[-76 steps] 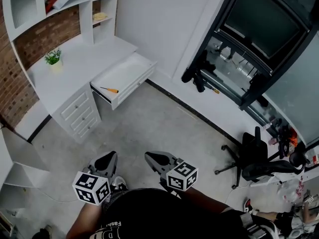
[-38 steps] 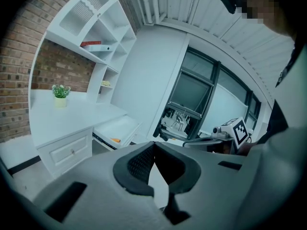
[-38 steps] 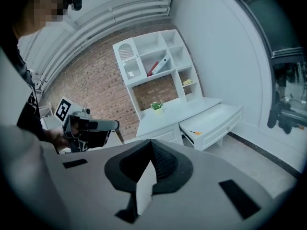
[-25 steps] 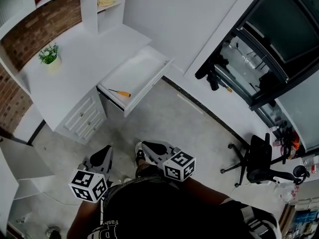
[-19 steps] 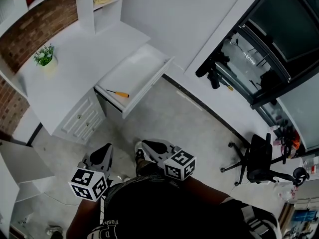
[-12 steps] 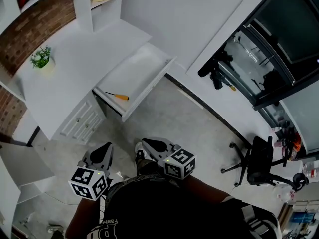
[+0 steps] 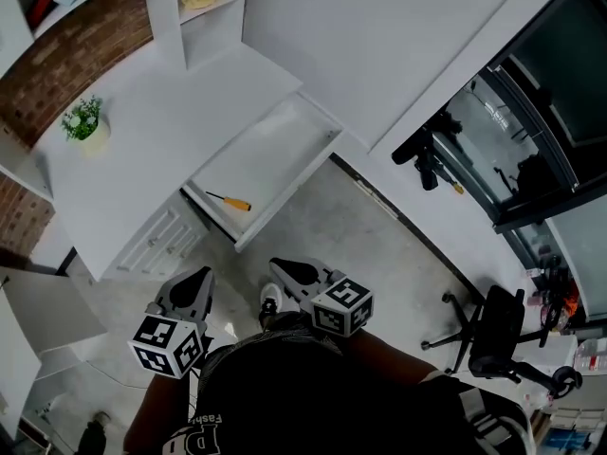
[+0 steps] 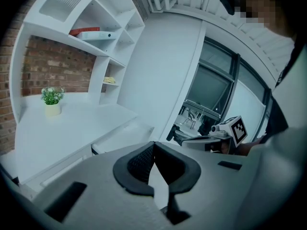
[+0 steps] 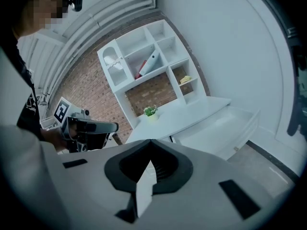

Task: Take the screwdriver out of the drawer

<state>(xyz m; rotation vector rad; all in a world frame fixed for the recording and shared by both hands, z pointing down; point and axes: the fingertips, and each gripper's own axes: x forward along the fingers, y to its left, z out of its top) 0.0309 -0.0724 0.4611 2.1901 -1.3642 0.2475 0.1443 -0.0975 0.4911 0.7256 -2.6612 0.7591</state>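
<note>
A screwdriver (image 7: 232,202) with an orange handle and a dark shaft lies in the near left corner of the open white drawer (image 7: 285,133), which is pulled out from the white desk (image 7: 161,112). Both grippers hang low in the head view, well short of the drawer, over the grey floor. My left gripper (image 7: 200,277) is shut and empty, and so is my right gripper (image 7: 282,270) beside it. In the left gripper view the drawer (image 8: 125,133) shows beyond the closed jaws; in the right gripper view the drawer (image 9: 225,123) lies ahead on the right.
A small potted plant (image 7: 83,123) stands on the desk. White shelves (image 7: 194,8) rise behind it, and small closed drawers (image 7: 156,245) sit under the top. A black office chair (image 7: 498,335) is on the right. A dark window frame (image 7: 531,131) runs along the wall.
The head view has moved toward the desk: the drawer and screwdriver now sit lower and nearer. Both grippers stay shut and low in the frame.
</note>
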